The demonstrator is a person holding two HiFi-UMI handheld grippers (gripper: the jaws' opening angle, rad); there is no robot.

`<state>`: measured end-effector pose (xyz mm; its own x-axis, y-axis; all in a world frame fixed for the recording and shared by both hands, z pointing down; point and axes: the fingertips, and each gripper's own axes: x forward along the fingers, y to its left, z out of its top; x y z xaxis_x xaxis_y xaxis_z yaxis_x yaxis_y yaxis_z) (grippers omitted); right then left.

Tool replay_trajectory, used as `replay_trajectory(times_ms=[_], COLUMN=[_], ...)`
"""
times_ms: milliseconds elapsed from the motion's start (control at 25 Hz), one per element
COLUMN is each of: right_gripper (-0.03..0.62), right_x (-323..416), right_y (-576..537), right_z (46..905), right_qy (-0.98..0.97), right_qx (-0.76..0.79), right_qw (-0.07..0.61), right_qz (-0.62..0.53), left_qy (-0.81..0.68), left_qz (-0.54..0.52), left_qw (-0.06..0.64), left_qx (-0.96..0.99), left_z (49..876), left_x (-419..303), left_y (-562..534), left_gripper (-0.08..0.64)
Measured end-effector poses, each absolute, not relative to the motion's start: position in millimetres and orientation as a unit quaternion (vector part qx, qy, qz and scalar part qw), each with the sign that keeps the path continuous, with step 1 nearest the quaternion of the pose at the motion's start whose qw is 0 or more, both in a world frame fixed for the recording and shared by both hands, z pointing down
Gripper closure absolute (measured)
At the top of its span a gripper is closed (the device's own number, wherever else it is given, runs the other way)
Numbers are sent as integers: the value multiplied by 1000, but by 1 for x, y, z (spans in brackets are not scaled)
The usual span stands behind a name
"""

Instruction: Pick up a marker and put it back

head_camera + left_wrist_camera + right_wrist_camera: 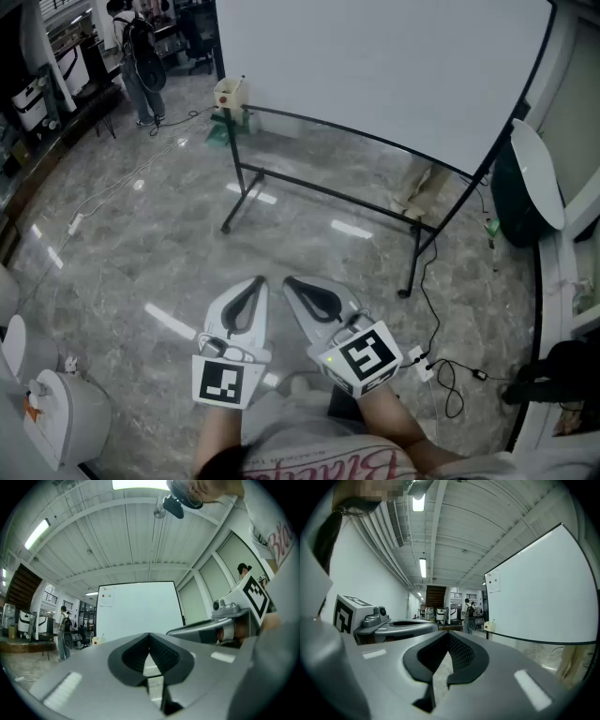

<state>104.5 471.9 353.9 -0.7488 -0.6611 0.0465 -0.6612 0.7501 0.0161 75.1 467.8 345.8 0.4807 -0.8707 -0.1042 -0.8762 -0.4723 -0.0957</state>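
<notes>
Two stand closed: left tool (260, 280), right tool (288, 280).

bright, even light from ceiling tubes (423, 567); white glare streaks lie on the polished floor (141, 234). both gripper views bulge, black at the corners.

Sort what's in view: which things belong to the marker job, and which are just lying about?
Job in hand:
- large white whiteboard on a black frame
- small cream holder at its left end
- left gripper and right gripper, both shut and empty

Just lying about:
- white power strip with black cable
- white rounded machine
- person with dark backpack
</notes>
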Motion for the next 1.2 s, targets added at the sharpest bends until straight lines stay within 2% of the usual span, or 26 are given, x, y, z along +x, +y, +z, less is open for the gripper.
replay_trajectory(times_ms=[640,1200], right_gripper=[591,591], right_x=[113,69], right_y=[457,335], right_z=[363,370], right_qy=[-935,-942], right_qx=[353,334], right_qw=[19,37], right_qz=[11,15], left_qy=[503,510], left_qz=[20,27], left_qw=[60,56], left_qx=[-862,-858], left_z=[354,357], left_x=[88,47], left_y=[453,325], left_gripper=[560,560])
